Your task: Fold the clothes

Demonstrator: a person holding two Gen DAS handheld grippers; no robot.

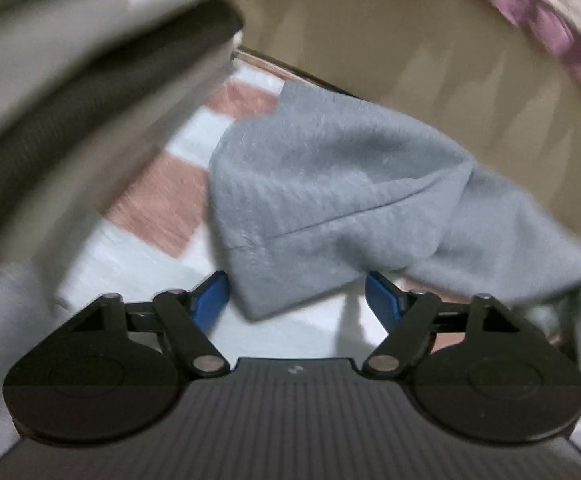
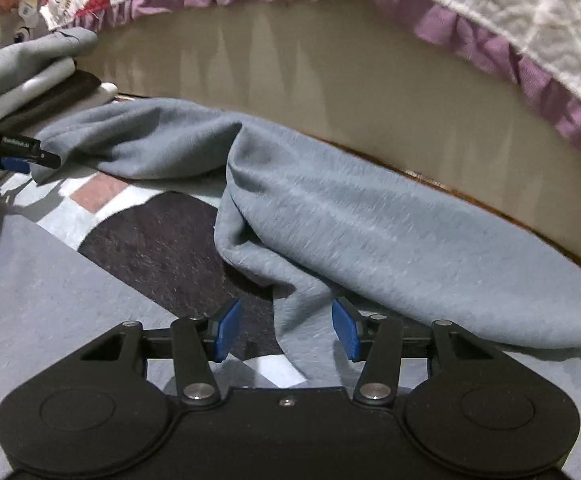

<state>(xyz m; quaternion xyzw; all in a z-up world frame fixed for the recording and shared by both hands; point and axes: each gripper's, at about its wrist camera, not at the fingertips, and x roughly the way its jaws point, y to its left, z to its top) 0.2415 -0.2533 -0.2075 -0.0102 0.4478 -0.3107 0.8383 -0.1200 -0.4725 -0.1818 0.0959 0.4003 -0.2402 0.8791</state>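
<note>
Your left gripper (image 1: 296, 300) has its jaws open around a corner of the grey-blue garment (image 1: 330, 184); your right gripper (image 2: 288, 330) is likewise spread, a fold hanging between its jaws. The garment lies rumpled on the checked mat (image 2: 94, 194) beside the bed base (image 2: 330, 92); its long axis runs along that base.

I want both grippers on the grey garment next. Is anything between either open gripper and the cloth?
Nothing visible. The left gripper is open with a garment corner between its fingers; the right gripper is open around a fold of it.

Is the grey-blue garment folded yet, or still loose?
Loose. The grey-blue garment lies rumpled in uneven ridges along the bed base, with no neat fold, and both tongs are open.
</note>
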